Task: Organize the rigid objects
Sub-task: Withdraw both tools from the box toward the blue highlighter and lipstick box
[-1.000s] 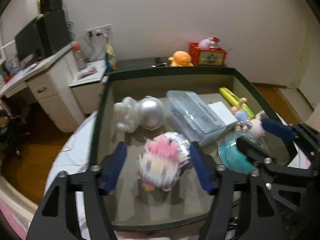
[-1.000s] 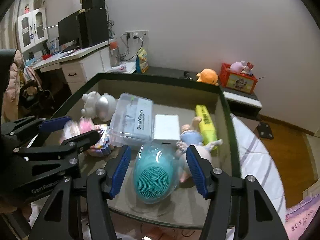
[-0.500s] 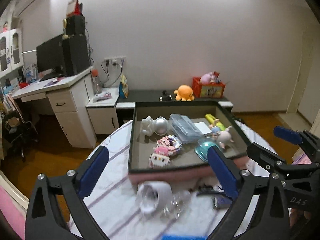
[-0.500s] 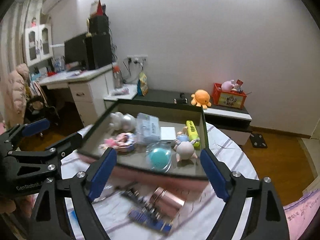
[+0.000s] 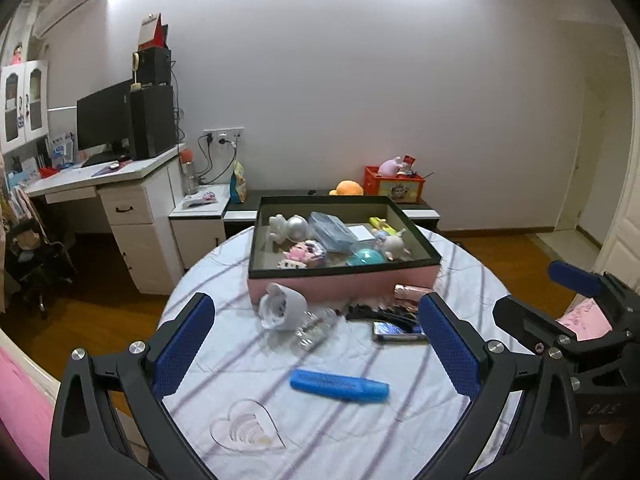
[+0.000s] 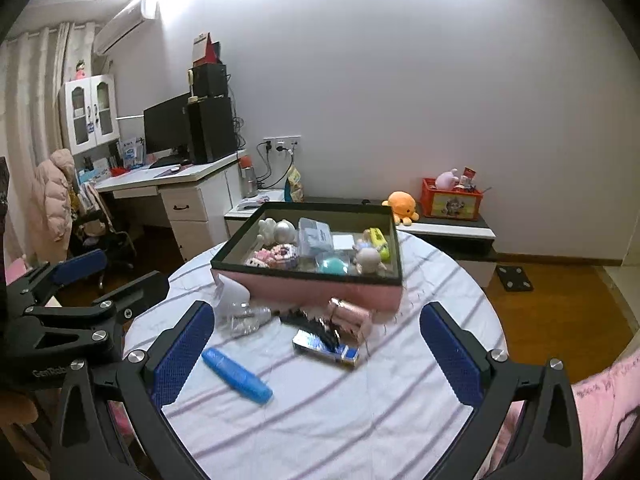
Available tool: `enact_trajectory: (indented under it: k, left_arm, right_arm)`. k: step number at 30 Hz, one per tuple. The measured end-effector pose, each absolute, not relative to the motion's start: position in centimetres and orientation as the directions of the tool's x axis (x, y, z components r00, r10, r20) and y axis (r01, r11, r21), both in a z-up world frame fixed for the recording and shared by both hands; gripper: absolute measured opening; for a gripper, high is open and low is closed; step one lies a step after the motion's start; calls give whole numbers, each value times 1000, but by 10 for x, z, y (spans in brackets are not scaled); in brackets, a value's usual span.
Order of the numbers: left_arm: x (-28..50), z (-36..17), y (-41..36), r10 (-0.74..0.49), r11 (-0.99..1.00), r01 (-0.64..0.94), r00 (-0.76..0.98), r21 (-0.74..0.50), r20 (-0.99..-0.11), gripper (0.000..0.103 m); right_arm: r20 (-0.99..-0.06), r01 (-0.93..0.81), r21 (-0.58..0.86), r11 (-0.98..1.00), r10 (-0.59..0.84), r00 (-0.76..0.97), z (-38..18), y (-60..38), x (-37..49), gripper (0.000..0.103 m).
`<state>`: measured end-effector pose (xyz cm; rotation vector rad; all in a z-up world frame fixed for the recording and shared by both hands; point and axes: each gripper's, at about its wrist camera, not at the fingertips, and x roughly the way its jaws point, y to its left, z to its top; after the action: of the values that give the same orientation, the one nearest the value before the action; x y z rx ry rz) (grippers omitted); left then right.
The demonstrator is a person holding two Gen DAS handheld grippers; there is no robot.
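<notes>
A pink box with a dark rim (image 5: 344, 284) (image 6: 308, 286) stands at the far side of the round table and holds several toys and cases. On the striped cloth in front lie a blue marker (image 5: 339, 385) (image 6: 237, 375), a clear heart dish (image 5: 245, 431), a white cup on its side (image 5: 282, 310) (image 6: 231, 295), a clear bottle (image 5: 313, 326), a pink case (image 6: 351, 317) and a blue pack (image 6: 325, 349). My left gripper (image 5: 320, 348) is open and empty above the near table. My right gripper (image 6: 318, 354) is open and empty beside it.
The round table (image 6: 360, 420) has a striped cloth. A white desk with a monitor (image 5: 108, 128) stands at the left. A low black cabinet (image 6: 448, 224) with an orange plush and a red crate is behind the box. Wooden floor lies around.
Both grippers have pulled back and up from over the box to the near side of the table. The pink block toy and the teal dome now lie in the box.
</notes>
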<state>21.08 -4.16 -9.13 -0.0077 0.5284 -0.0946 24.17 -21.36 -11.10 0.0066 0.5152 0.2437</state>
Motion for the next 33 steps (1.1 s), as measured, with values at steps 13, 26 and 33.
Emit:
enact_trajectory:
  k: [13,26,33]
  left_arm:
    - [192,-106,-57,-88,995,95,873,-8,-480,103]
    - [237,-177,-80,-97,995,88,766,-46,-636,103]
    - [260,-223,-94,-42,999,43,680,-17,-732,103]
  right_arm:
    - [-489,-195,74,978,206,847,-131,-229,216,103]
    - [-589,-141,33,989,133,797,-182,-245,246,103]
    - [-643,-107,69,992,126,755,-212,-265,267,103]
